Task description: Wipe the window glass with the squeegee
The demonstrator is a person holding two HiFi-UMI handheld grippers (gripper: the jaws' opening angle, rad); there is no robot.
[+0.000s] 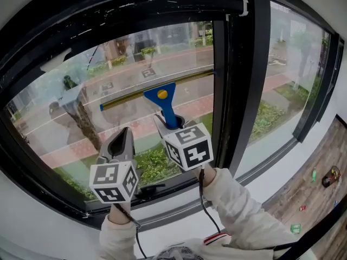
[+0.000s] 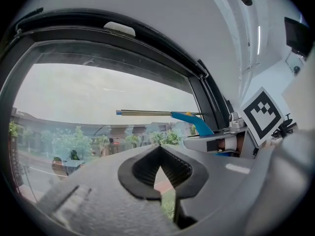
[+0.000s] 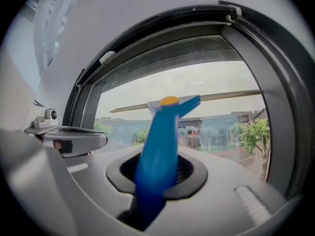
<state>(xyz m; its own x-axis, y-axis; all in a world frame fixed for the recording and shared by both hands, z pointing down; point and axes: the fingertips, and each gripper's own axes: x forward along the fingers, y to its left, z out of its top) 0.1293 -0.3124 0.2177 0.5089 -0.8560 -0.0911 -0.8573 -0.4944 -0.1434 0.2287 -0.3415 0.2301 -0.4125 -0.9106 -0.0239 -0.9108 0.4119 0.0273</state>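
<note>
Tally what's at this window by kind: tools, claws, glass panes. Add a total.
Blue squeegee: 1
Claws: 2 (left claw, right claw)
Glass panes: 2 (left pane, right pane)
Total: 5

The plastic squeegee (image 1: 167, 108) has a blue handle, yellow button and brassy blade bar. The grey left tool (image 2: 158, 156) and right tool (image 3: 157, 173) carry black-and-white marker cubes (image 1: 114, 182).
</note>
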